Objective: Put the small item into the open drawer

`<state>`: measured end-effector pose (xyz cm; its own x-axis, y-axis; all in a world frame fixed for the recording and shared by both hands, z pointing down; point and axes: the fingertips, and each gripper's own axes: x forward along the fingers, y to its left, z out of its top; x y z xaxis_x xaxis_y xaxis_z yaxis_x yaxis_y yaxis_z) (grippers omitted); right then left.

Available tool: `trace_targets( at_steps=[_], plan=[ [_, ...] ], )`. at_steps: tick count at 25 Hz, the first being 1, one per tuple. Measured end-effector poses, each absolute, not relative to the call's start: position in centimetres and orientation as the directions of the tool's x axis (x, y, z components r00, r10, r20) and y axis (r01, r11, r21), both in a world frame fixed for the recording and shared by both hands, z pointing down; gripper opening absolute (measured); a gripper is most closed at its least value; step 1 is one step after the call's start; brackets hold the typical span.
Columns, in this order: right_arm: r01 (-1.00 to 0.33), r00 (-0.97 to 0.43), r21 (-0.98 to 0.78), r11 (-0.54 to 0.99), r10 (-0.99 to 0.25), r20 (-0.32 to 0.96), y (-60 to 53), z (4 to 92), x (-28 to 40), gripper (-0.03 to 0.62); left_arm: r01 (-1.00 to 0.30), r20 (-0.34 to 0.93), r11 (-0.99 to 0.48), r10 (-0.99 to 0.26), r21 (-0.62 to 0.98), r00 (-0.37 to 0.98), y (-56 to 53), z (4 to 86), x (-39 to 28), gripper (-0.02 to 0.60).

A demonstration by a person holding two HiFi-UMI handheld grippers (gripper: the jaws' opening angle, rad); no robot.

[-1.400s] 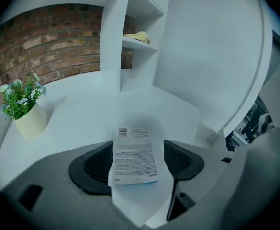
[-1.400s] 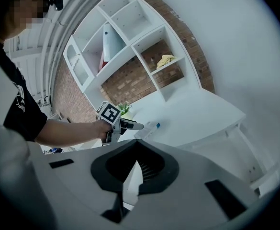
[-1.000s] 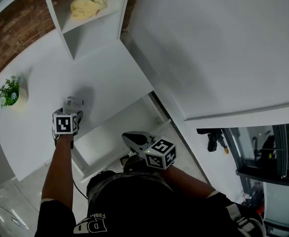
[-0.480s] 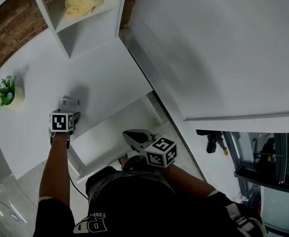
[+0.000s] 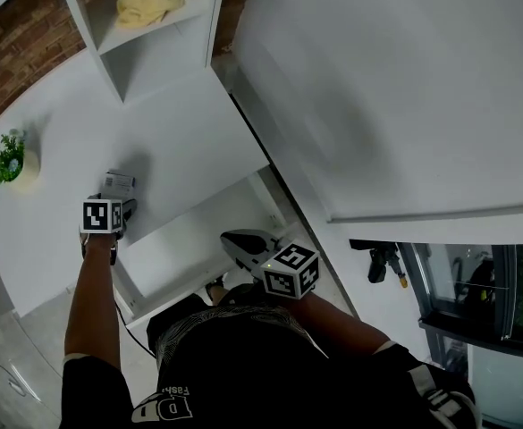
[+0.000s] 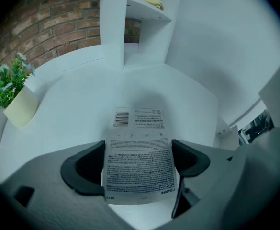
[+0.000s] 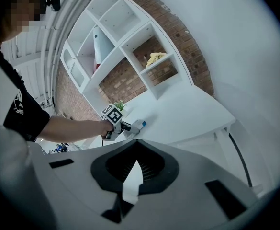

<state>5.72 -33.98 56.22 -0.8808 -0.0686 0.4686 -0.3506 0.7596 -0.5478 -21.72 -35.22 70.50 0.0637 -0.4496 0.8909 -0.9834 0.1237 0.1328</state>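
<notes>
A small white box (image 6: 139, 128) with fine print and a barcode lies on the white desk (image 5: 181, 141). My left gripper (image 6: 139, 150) points steeply down at it. Its jaws have just been opening and stand open, one on each side of the box. In the head view the box (image 5: 116, 183) sits just beyond the left gripper (image 5: 118, 202). The open drawer (image 5: 181, 244) juts out under the desk's front edge, its white inside bare. My right gripper (image 5: 236, 239) hovers over the drawer's right end with its jaws shut and nothing in them. The right gripper view (image 7: 132, 176) looks across at the left gripper (image 7: 130, 127).
A potted green plant (image 5: 9, 161) stands at the desk's left end. At the desk's back is a white shelf unit (image 5: 158, 56) with a yellow cloth (image 5: 149, 3) in it, against a brick wall. A large white panel (image 5: 395, 88) fills the right.
The left gripper has stayed at the box. The right gripper has shifted slightly over the drawer. The head view has shifted a little.
</notes>
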Motion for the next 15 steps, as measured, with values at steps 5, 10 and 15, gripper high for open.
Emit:
trace_targets(
  at_steps=[5, 10, 15],
  plan=[
    [-0.352, -0.888, -0.529, 0.772, -0.096, 0.451, -34.1, 55.0, 6.1, 0.005, -0.979, 0.859, 0.144, -0.510, 0.148, 0.055, -34.8, 67.8, -21.0, 0.420],
    [-0.338, -0.899, -0.499, 0.798, -0.116, 0.423, -32.5, 53.1, 5.3, 0.005, -0.958, 0.789, 0.162, -0.607, 0.236, 0.092, -33.5, 64.3, -20.1, 0.420],
    [-0.342, -0.902, -0.477, 0.810, -0.141, 0.407, -29.7, 51.3, 4.6, 0.005, -0.948, 0.735, 0.152, -0.669, 0.278, 0.108, -30.1, 60.4, -19.3, 0.420]
  ],
)
